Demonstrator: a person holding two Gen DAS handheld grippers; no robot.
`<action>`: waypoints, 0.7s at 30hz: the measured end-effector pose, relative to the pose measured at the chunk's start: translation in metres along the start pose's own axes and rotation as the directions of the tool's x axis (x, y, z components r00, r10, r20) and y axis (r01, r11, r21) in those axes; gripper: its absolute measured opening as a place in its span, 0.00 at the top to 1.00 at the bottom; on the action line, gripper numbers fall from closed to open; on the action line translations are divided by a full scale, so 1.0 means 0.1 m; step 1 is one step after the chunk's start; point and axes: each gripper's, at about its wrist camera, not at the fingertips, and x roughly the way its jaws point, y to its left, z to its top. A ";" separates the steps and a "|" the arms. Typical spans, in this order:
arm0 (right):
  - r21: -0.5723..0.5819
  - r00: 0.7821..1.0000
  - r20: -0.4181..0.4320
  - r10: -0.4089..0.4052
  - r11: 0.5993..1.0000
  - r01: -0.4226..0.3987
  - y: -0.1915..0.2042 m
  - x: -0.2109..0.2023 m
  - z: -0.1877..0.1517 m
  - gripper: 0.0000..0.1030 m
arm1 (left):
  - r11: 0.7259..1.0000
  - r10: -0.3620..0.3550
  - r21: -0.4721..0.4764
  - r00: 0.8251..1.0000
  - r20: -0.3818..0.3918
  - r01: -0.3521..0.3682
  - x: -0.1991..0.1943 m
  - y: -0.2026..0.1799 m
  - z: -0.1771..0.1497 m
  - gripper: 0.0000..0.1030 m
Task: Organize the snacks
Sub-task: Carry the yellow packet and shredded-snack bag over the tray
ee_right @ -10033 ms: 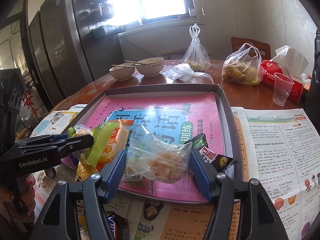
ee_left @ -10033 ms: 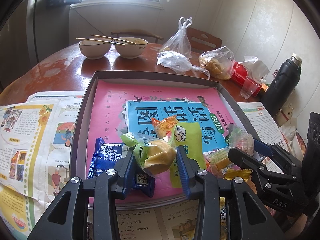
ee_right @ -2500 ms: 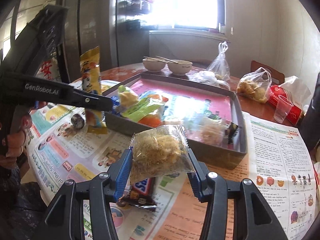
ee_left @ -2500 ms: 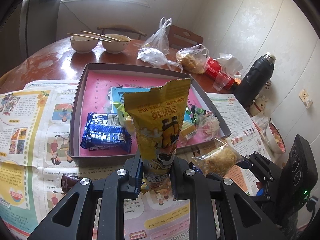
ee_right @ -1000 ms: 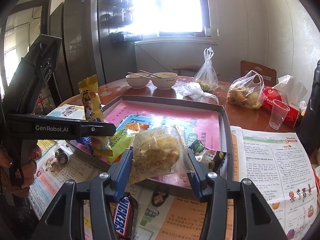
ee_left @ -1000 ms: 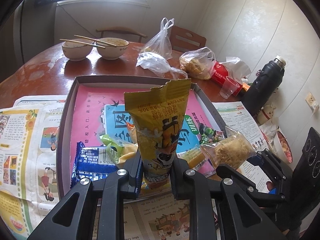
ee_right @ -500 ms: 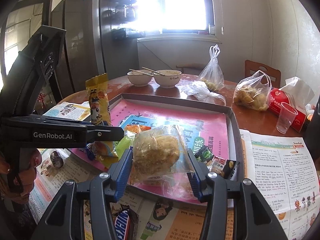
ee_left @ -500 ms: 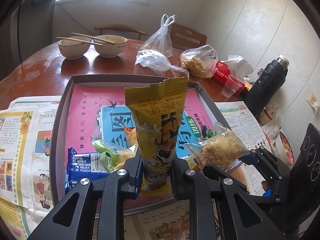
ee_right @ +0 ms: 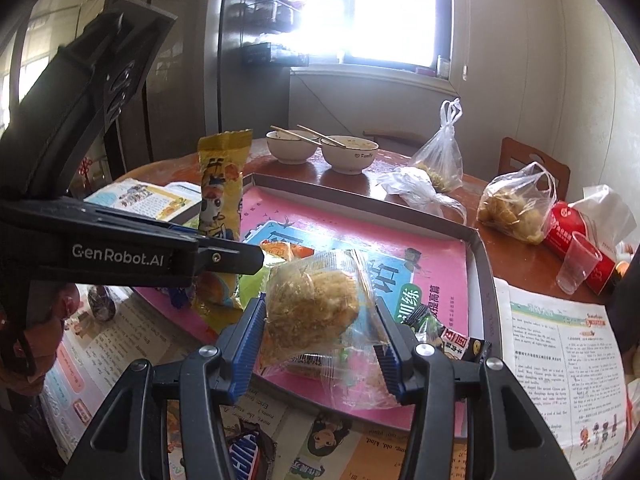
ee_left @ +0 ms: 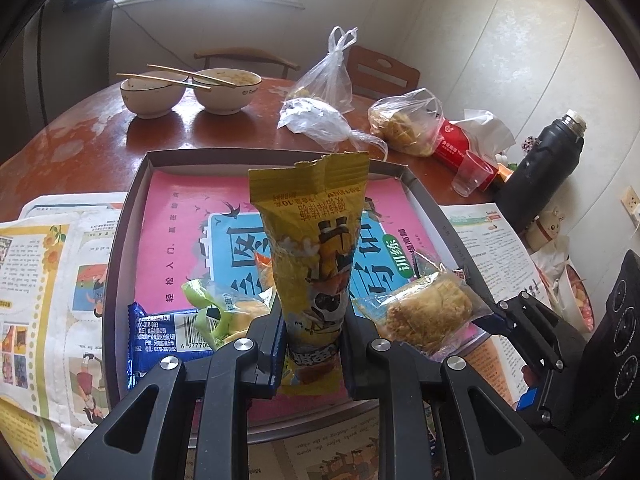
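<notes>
A tall yellow snack packet (ee_left: 310, 240) stands upright between the fingers of my left gripper (ee_left: 312, 344), which is shut on its lower end over the near edge of the grey tray (ee_left: 124, 240). My right gripper (ee_right: 320, 336) is shut on a clear bag of crumbly golden pastry (ee_right: 316, 300), held just above the tray's near right part. The left wrist view shows that bag (ee_left: 432, 312) to the right of the yellow packet. A blue wafer packet (ee_left: 160, 328), a green-wrapped cake (ee_left: 224, 308) and a black packet (ee_right: 452, 340) lie in the tray.
A chocolate bar (ee_right: 244, 456) lies on the newspaper (ee_left: 48, 280) in front of the tray. Behind the tray stand two bowls with chopsticks (ee_left: 152, 96), plastic bags (ee_left: 320, 116), a plastic cup (ee_left: 472, 172) and a black flask (ee_left: 544, 172).
My right gripper has carried the pastry bag a little further over the tray and slightly lower, rolling a bit. The left gripper keeps the yellow packet almost still.
</notes>
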 end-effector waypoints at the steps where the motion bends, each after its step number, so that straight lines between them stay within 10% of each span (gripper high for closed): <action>1: -0.008 1.000 0.000 -0.002 1.000 0.002 0.01 0.00 0.00 0.49 | 1.000 0.001 0.000 1.000 0.000 -0.001 0.01 0.00 0.01 0.78; 21: -0.002 1.000 0.008 0.008 1.000 -0.008 0.06 0.06 0.01 0.47 | 1.000 0.005 -0.008 1.000 -0.002 -0.005 0.00 0.04 -0.02 0.78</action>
